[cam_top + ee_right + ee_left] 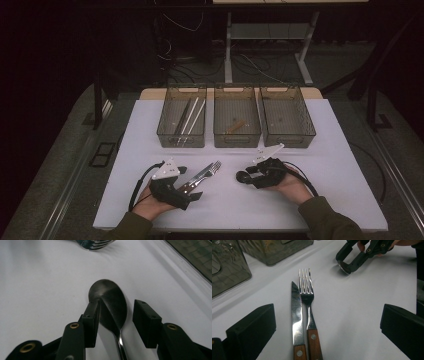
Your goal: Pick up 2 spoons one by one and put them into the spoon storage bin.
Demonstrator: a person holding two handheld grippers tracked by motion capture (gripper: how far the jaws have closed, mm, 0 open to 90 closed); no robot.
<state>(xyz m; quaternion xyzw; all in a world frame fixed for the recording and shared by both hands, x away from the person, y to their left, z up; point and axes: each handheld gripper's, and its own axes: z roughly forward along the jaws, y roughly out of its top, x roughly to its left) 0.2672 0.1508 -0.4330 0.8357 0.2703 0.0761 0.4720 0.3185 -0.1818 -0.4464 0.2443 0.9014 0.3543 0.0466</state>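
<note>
Two grippers at work on cutlery: the right gripper (115, 323) straddles a spoon (110, 300), the left gripper (327, 332) stands wide over a knife (296, 315) and fork (307, 293).

Spoon lies flat on the tabletop (340, 150), its bowl between narrowed jaws; one pad touches its edge, the other stands clear, so no grip yet. Advisable: centre on the neck, close squarely, lift level. Knife and fork lie side by side, touching, unheld. Three bins (237, 137) wait beyond; the middle one holds a brown stick-like item, the left one long utensils. Nothing blocks the path.

Three mesh bins (237, 131) stand side by side along the white table's (340, 165) far edge.
</note>
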